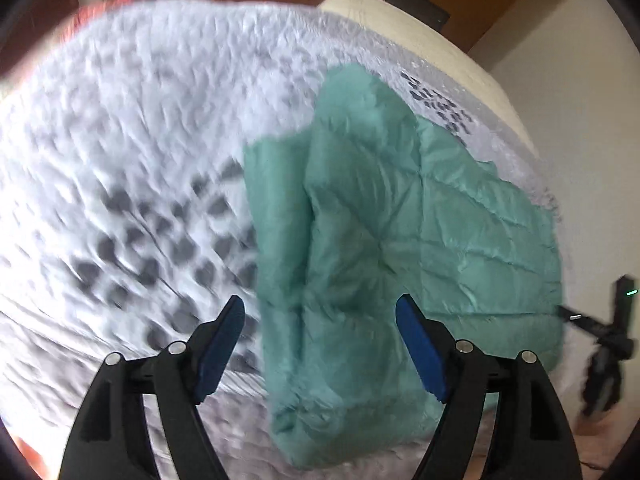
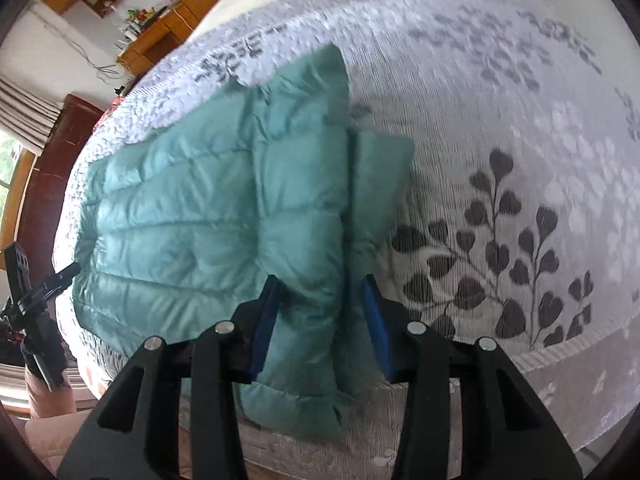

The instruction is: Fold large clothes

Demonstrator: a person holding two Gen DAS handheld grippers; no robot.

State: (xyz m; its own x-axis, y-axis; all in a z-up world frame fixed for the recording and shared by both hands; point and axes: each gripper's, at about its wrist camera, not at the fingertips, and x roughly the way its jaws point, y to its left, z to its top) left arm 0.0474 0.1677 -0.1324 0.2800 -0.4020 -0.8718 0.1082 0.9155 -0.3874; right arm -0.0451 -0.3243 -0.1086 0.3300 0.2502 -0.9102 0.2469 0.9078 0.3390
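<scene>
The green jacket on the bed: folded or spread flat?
Partly folded: the green jacket has a sleeve doubled over its body on the bedspread.

A wide bed with a white textured bedspread printed with dark grey leaves [image 2: 500, 160] fills most of the room. Behind it stand orange-brown wooden shelves with small things on them [image 2: 132, 4] against a white wall [image 2: 52, 44]. At one side hang pale striped curtains [image 2: 24, 116] beside a bright window with a wooden frame [image 2: 14, 168], which gives daylight.

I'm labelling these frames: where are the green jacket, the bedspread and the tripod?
green jacket [image 2: 192, 216]: right wrist view, quilted back panel.
bedspread [image 2: 500, 152]: right wrist view, bare leaf-patterned part.
tripod [image 1: 612, 344]: left wrist view, its head.
</scene>
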